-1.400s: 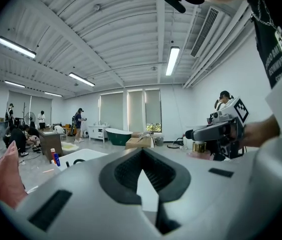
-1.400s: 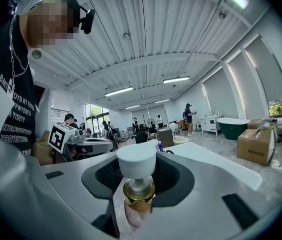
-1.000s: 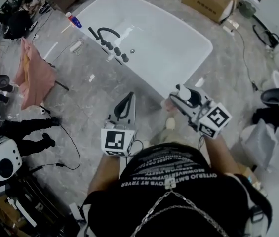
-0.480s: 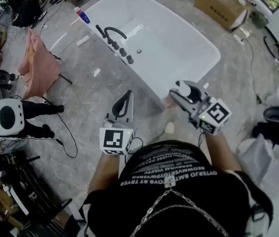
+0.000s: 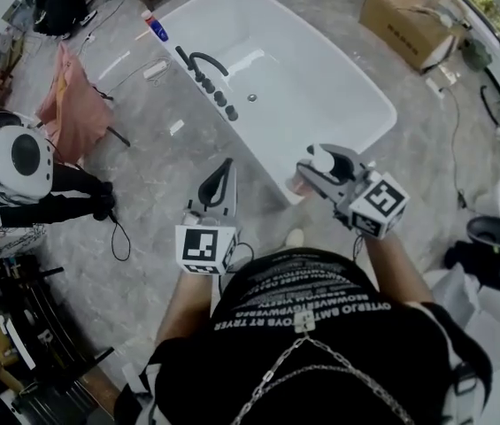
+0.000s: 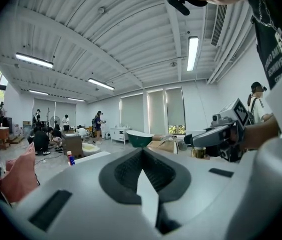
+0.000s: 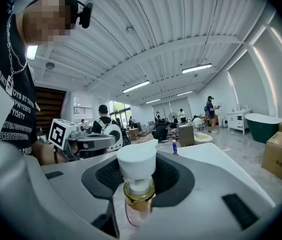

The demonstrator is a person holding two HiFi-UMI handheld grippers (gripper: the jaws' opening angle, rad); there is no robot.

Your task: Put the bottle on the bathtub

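Currently the bottle is off the bathtub, carried in the right gripper at the tub's near end.

Head view: tub lies diagonally, its far end up-left. A black faucet stands on its left rim. The right gripper overlaps the near rim in this view; whether the bottle is above the rim or just short of it I cannot tell. The left gripper is over grey floor, left of the tub's near corner and apart from it. A pink cloth hangs further left, and a cardboard box sits on the far right.

Right gripper view: this gives what the head view hides. The bottle stands upright, with a white cap, gold collar and clear pinkish body. Both jaws are pressed against its sides, pinching it. Past the jaws runs a white tub edge, with a small blue bottle beyond it. The left gripper shows at left.

Left gripper view: the jaws of the left gripper are closed tip to tip, with nothing between them. The same blue bottle shows left of centre, and the pink cloth is at near left. The right gripper shows at right, with the gold collar just below it. A dark green tub stands far across the room; the head view does not take it in.
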